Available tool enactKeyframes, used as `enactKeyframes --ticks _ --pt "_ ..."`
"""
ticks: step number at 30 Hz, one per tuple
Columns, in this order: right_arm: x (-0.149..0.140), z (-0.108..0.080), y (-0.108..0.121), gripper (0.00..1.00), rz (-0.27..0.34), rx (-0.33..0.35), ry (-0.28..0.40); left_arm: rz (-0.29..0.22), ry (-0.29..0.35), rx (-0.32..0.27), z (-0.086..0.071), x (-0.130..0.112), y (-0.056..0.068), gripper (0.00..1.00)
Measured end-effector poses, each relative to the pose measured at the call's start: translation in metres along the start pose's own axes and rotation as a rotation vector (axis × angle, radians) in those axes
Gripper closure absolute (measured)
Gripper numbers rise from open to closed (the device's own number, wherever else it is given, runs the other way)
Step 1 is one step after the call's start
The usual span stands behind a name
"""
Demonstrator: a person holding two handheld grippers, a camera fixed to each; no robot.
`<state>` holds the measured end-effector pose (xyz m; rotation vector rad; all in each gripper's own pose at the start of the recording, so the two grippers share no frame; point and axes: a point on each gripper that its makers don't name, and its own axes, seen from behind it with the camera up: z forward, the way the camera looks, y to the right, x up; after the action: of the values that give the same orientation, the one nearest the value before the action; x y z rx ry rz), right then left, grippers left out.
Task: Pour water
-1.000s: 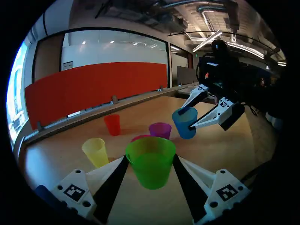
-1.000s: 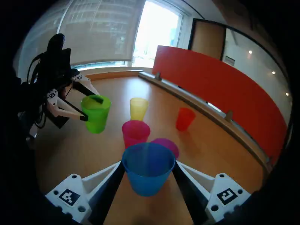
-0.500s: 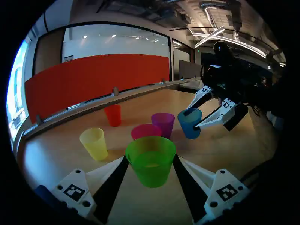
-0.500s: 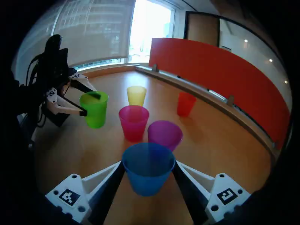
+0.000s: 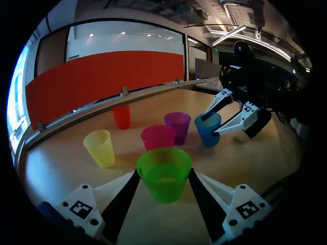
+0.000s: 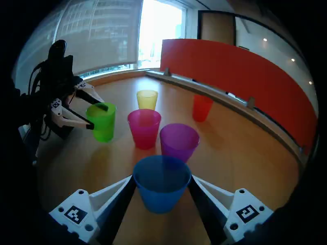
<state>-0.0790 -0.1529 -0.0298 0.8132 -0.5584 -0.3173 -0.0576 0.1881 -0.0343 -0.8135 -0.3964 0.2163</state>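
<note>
The left gripper [image 5: 163,173] clamps a green cup [image 5: 164,185] and the right gripper [image 6: 162,179] a blue cup [image 6: 161,196], both upright, likely so nothing spills.

Clamping a green cup [image 5: 164,185] upright in the left gripper [image 5: 163,173], a blue cup [image 6: 162,194] upright in the right gripper [image 6: 162,177], fingers [image 5: 122,196] pressed either side.

The green cup [image 5: 164,175], blue cup [image 6: 162,188], pink cup [image 6: 143,127], purple cup [image 6: 178,141], yellow cup [image 5: 99,148] and red cup [image 5: 121,116] look like smooth, translucent plastic with a soft sheen; the counter [image 6: 245,163] is smooth wood, satin enough to carry dim reflections; the left tongs [image 5: 163,172] and right tongs [image 6: 162,180] are matt white plastic, black on the inner faces; the red panel [image 5: 102,77] looks matt.
</note>
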Motion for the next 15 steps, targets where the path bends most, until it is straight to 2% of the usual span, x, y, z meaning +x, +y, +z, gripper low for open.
enactKeyframes --ticks 15 --pt "-0.005 -0.002 -0.001 0.09 0.011 0.005 0.016 0.001 -0.032 -0.001 0.003 -0.013 0.003 0.15"
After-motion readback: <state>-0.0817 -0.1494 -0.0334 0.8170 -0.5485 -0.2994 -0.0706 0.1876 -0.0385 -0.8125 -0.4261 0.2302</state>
